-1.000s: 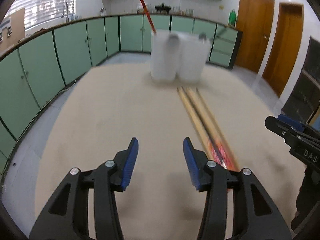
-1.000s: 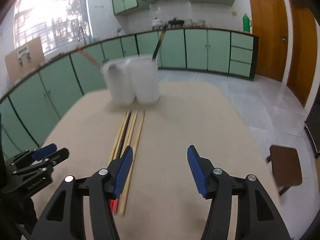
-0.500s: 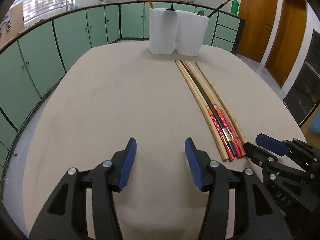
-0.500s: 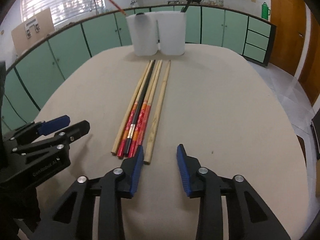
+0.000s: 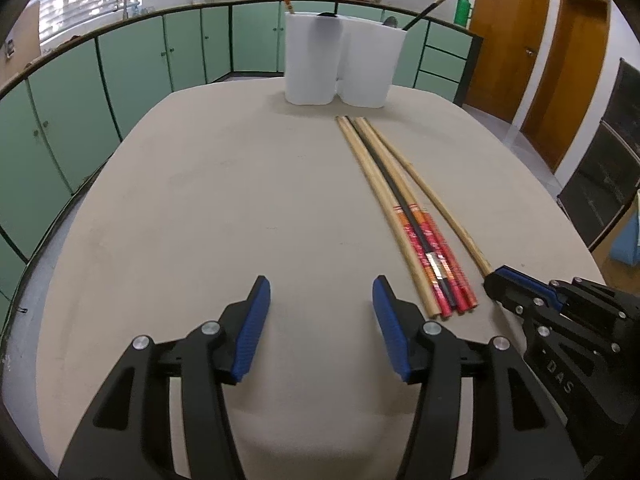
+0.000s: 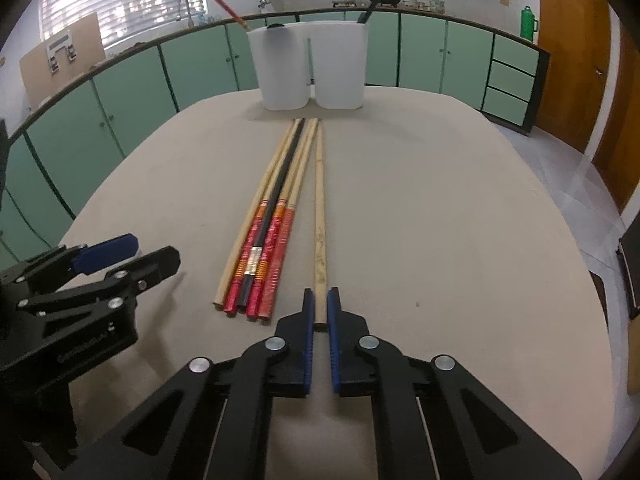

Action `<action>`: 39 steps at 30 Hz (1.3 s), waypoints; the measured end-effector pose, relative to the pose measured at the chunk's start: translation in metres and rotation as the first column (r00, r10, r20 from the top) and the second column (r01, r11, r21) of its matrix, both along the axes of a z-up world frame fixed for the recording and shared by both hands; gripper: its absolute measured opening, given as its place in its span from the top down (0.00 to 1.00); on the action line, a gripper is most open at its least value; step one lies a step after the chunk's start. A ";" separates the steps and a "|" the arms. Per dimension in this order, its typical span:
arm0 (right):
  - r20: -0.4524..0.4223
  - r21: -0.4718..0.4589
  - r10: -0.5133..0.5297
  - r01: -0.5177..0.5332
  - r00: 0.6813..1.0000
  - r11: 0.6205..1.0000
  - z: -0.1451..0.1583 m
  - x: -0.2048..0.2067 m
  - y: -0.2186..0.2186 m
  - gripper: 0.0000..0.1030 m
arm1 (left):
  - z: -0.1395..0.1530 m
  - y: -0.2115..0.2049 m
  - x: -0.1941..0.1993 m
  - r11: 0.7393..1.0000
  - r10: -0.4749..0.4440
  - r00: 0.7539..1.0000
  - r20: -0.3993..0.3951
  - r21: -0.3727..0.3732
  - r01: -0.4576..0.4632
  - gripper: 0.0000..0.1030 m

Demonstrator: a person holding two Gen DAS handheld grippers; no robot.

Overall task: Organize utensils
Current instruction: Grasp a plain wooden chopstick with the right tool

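Observation:
Several long chopsticks (image 6: 276,216) lie side by side on the beige table (image 6: 440,200), running toward two white holder cups (image 6: 308,68) at the far end. One plain wooden chopstick (image 6: 319,216) lies a little apart on the right. My right gripper (image 6: 319,308) is shut on its near end, low on the table. My left gripper (image 5: 320,320) is open and empty, left of the bundle (image 5: 416,224). The right gripper (image 5: 520,292) also shows in the left wrist view. The cups (image 5: 340,60) hold a red-handled and a black utensil.
Green cabinets (image 5: 120,80) ring the room beyond the table's rounded edge. Wooden doors (image 5: 560,60) stand at the right. A cardboard box (image 6: 60,56) sits on the counter at the left.
My right gripper dropped to the table, moved up to the single wooden chopstick and closed on its near end. My left gripper lowered and stayed open.

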State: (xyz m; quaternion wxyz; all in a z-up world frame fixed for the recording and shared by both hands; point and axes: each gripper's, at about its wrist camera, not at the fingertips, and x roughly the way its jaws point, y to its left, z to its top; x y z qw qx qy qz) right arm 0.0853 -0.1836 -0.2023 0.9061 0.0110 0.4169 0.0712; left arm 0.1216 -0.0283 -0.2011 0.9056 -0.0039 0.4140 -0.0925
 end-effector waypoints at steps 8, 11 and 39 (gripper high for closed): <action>-0.006 0.018 -0.059 0.059 0.998 0.998 -0.001 0.004 -0.025 0.93 | -0.001 -0.017 -0.004 0.998 -0.055 0.998 -0.018 -0.030 0.055 0.48; -0.008 0.024 -0.059 0.059 0.998 0.998 -0.002 0.006 -0.026 0.93 | -0.001 -0.022 -0.005 0.997 -0.070 0.997 -0.017 -0.031 0.069 0.48; -0.007 0.030 -0.008 0.008 1.000 1.000 -0.002 0.002 -0.022 0.80 | -0.006 -0.021 -0.005 0.998 -0.024 0.999 -0.028 0.051 0.025 0.43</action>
